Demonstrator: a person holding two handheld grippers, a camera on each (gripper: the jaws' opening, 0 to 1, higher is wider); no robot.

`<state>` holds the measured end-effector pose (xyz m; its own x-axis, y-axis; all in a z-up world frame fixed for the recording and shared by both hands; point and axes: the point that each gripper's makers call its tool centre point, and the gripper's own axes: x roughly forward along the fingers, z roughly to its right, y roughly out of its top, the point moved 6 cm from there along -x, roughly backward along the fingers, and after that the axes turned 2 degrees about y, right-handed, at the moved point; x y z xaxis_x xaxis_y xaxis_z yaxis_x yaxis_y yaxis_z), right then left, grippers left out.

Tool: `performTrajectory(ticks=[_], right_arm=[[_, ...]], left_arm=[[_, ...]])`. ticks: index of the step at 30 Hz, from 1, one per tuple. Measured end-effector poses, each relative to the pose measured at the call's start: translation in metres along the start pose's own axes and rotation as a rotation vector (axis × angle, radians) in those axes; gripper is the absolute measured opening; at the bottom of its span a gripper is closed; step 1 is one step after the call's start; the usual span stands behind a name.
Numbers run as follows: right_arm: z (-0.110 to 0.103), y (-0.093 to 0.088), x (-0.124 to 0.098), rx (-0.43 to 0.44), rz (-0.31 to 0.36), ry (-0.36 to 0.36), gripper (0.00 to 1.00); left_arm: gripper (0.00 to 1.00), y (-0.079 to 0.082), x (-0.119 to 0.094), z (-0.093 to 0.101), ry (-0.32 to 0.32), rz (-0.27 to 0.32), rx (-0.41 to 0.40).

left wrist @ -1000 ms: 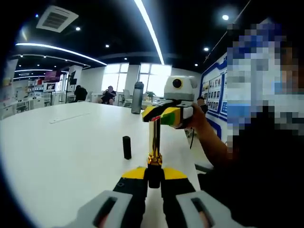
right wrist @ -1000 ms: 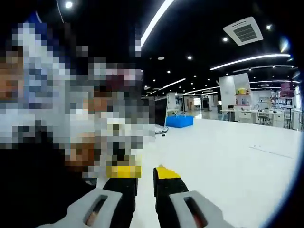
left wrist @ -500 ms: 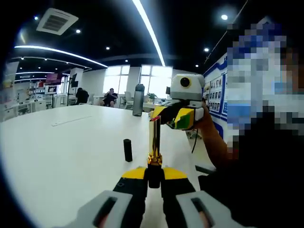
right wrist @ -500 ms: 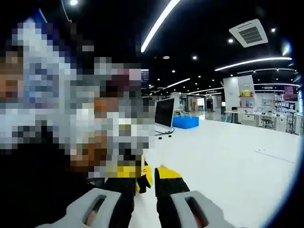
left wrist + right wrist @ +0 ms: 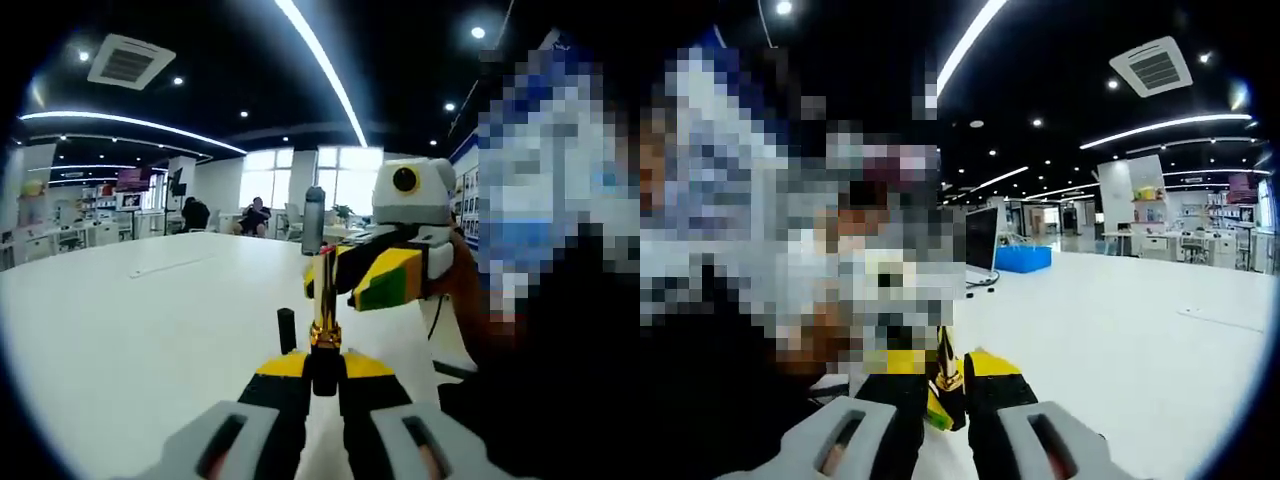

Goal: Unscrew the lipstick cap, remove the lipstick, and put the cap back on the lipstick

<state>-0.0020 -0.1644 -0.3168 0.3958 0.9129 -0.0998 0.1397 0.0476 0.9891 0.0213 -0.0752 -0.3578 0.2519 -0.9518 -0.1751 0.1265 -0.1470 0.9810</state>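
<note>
My left gripper (image 5: 322,366) is shut on the black base of a gold lipstick (image 5: 323,300), which stands up from its jaws. The right gripper (image 5: 345,275) reaches in from the right, its yellow and green jaws standing on either side of the tube's upper part. In the right gripper view, the gold lipstick (image 5: 944,372) sits in the narrow gap of my right gripper (image 5: 947,358); the jaws look slightly apart around it. A small black cap (image 5: 287,330) stands upright on the white table (image 5: 150,320), just left of the tube and behind it.
A person's hand (image 5: 465,290) holds the right gripper, close on the right. A dark bottle (image 5: 314,220) stands at the table's far edge, with seated people (image 5: 258,215) beyond. A monitor (image 5: 982,240) and a blue box (image 5: 1025,257) sit far off.
The right gripper has come closer and lower over the lipstick, so the tube now sits between its jaws. The left gripper keeps its hold on the base.
</note>
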Motion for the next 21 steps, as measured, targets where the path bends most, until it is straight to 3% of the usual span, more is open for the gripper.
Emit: performTrajectory(ticks=[21], right_arm=[[-0.0001, -0.0047, 0.0091, -0.034, -0.019, -0.082, 0.10]], left_arm=[[0.13, -0.0031, 0.0042, -0.0001, 0.025, 0.002, -0.037]])
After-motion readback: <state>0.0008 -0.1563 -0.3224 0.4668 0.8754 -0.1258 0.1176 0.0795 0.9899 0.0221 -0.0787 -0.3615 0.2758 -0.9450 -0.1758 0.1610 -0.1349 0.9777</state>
